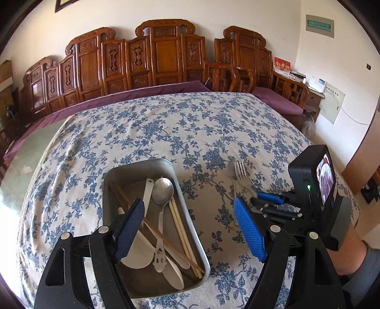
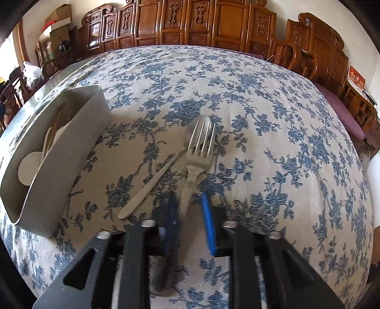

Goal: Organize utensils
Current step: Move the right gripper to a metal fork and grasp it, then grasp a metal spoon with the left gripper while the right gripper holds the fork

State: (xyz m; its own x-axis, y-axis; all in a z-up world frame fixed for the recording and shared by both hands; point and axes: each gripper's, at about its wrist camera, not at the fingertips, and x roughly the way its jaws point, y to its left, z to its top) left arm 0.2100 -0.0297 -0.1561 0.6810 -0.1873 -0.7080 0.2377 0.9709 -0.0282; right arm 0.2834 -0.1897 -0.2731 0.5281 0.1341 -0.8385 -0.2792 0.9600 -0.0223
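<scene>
Straddling the fork (image 2: pixel 198 152) handle with narrowly parted jaws, the right gripper (image 2: pixel 190 214) works just right of the metal tray (image 1: pixel 190 214), while the left gripper (image 1: pixel 190 228) gapes wide above that tray.

No writing here can be read. The red card (image 1: pixel 281 64) leaning on the far right sideboard carries gold characters too blurred to make out, and the green strip on the wall panel (image 1: pixel 319 23) high on the right shows only illegible marks.
</scene>
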